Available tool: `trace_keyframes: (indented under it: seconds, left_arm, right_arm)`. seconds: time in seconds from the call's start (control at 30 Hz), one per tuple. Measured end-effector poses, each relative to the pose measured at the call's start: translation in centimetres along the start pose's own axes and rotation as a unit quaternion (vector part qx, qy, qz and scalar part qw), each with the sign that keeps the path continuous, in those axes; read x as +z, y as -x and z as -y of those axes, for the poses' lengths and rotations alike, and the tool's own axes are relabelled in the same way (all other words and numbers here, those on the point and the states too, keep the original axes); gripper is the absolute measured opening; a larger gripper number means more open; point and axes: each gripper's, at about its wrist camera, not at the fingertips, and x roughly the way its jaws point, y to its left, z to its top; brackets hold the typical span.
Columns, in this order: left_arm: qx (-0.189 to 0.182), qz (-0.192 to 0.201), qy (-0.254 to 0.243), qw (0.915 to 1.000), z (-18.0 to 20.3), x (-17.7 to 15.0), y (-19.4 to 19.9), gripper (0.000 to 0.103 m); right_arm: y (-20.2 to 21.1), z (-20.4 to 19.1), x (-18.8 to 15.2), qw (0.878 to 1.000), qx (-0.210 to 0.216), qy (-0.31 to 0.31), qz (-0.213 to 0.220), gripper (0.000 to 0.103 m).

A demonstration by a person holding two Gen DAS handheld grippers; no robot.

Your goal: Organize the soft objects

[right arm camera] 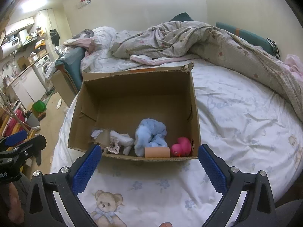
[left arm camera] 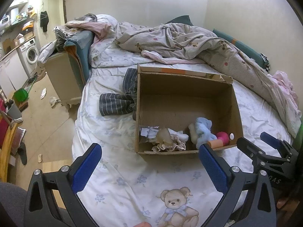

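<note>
An open cardboard box [left arm camera: 185,87] [right arm camera: 136,87] stands on the bed. Along its near wall lie a light blue fluffy cloth [left arm camera: 203,130] [right arm camera: 151,134], a pink rubber duck [right arm camera: 181,146] [left arm camera: 222,136], a peach cylinder [right arm camera: 157,152] [left arm camera: 215,143], white socks [right arm camera: 123,141] [left arm camera: 180,136] and a frilly beige cloth [left arm camera: 168,145]. A grey striped garment [left arm camera: 118,102] lies on the sheet left of the box. My left gripper [left arm camera: 149,166] is open and empty, before the box. My right gripper [right arm camera: 149,166] is open and empty, before the box; it also shows in the left wrist view [left arm camera: 265,147].
A rumpled quilt [left arm camera: 180,39] [right arm camera: 189,37] and pillows lie at the far side of the bed. The bed sheet [right arm camera: 236,117] has teddy bear prints. At the left the bed edge drops to a cluttered floor [left arm camera: 47,124] with a green tub [left arm camera: 20,94].
</note>
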Motion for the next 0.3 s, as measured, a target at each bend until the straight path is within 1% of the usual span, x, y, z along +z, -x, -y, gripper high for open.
trace_keyframes:
  seconds: [0.13,0.3]
  left_arm:
    - [0.006,-0.005,-0.002,1.0000,0.07,-0.17,-0.21,0.102]
    - [0.003,-0.007,0.000,1.0000,0.12,-0.42,-0.49,0.102]
  right_arm:
    - [0.04,-0.09,0.04,1.000,0.001,0.001,0.000,0.103]
    - [0.15,-0.03,0.08,1.000,0.003,-0.001,0.001,0.103]
